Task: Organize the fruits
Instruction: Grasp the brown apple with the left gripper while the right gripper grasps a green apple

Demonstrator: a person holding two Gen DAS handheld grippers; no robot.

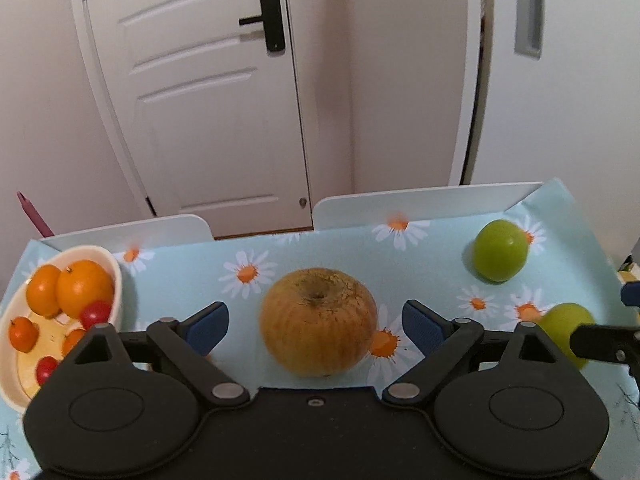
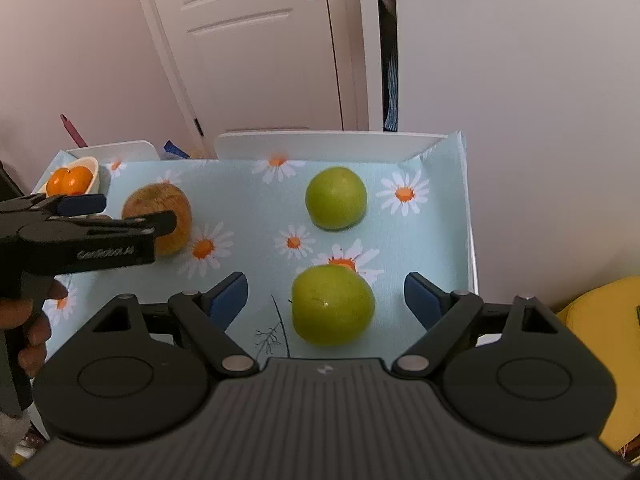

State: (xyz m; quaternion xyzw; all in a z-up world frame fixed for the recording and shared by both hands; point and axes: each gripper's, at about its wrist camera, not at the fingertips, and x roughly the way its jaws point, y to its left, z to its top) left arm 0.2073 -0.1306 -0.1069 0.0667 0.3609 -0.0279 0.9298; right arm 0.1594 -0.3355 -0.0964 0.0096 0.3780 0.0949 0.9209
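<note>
A brownish-yellow apple sits on the daisy tablecloth between the blue pads of my left gripper, which is open with a gap on each side. In the right wrist view, a green apple lies between the wide-open jaws of my right gripper, untouched. A second green apple rests farther back. A cream bowl at the left holds oranges and small red fruits. The right wrist view also shows the left gripper from the side around the brown apple.
The table's right edge runs close to the wall. Two white chair backs stand along the far edge, before a white door. A yellow object lies at the lower right. A hand grips the left tool's handle.
</note>
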